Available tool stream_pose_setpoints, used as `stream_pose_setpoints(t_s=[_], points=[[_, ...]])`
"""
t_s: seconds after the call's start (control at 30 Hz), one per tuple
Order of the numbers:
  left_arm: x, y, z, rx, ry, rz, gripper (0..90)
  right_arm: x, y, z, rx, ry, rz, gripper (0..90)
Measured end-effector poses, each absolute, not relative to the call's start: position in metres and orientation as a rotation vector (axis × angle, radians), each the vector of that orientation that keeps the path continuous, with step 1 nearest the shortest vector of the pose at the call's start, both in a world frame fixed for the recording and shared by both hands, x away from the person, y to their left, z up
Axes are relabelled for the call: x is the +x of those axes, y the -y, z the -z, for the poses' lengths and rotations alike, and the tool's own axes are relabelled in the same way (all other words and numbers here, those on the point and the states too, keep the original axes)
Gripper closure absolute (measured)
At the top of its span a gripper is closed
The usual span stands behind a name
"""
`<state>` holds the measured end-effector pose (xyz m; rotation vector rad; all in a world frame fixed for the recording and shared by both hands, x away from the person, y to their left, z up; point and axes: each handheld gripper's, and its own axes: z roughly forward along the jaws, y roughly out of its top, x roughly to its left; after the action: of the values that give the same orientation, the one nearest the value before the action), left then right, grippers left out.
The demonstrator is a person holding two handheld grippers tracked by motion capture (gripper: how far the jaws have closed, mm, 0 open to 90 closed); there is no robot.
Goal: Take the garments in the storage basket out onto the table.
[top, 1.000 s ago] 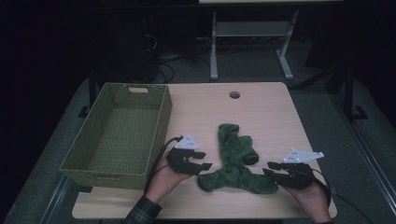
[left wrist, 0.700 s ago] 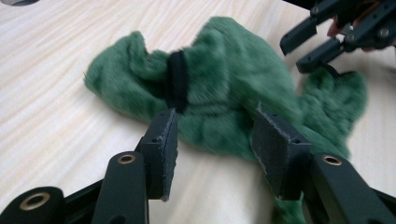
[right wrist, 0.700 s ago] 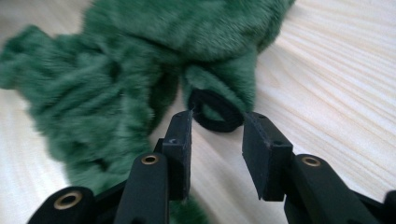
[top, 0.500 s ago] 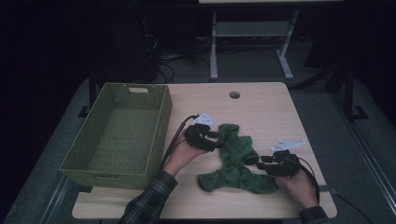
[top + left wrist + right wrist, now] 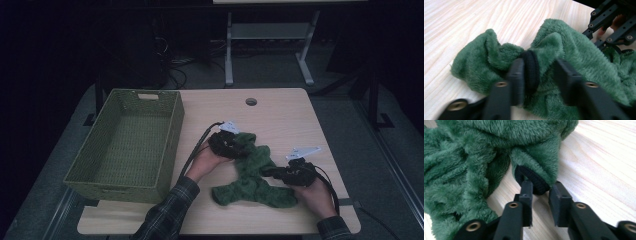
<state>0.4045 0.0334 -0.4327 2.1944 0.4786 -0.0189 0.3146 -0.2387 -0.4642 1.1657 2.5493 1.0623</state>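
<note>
On a pale wood table (image 5: 285, 112), beside a basket (image 5: 125, 145), lies a soft, floppy green cloth (image 5: 252, 175). Left gripper (image 5: 537, 72) and right gripper (image 5: 541, 195) have just been closing, pinching its black-trimmed edges; best held there.

We find no text, label, brand, number or sign that we can read in any of these views.
</note>
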Motion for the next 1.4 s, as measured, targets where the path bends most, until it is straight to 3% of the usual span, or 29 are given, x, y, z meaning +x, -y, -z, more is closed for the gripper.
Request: stream_pose_setpoints(t_s=[0.07,0.13,0.5,0.77,1.27,1.33,1.4], points=[[0.403,-0.034,0.431,2.199,-0.476,0.016,80.8,0.314,0.239,0.464,1.166,-2.548,-1.058,79.2],[0.402,-0.036,0.427,2.192,-0.480,0.013,83.9,0.314,0.240,0.463,1.171,-2.542,-1.062,81.0],[0.384,-0.078,0.393,2.144,-0.552,-0.102,85.9,0.311,0.246,0.426,1.082,-2.441,-1.072,83.5],[0.359,-0.107,0.394,2.138,-0.704,-0.173,86.1,0.308,0.226,0.389,0.922,-2.420,-1.099,84.8],[0.357,-0.106,0.457,2.257,-0.835,-0.058,84.4,0.329,0.207,0.448,0.993,-2.611,-0.952,84.2],[0.356,-0.104,0.456,2.235,-0.842,-0.074,80.3,0.328,0.208,0.452,0.998,-2.615,-0.949,82.6],[0.354,-0.106,0.450,2.242,-0.823,-0.086,69.1,0.326,0.210,0.449,0.999,-2.605,-0.953,74.1]])
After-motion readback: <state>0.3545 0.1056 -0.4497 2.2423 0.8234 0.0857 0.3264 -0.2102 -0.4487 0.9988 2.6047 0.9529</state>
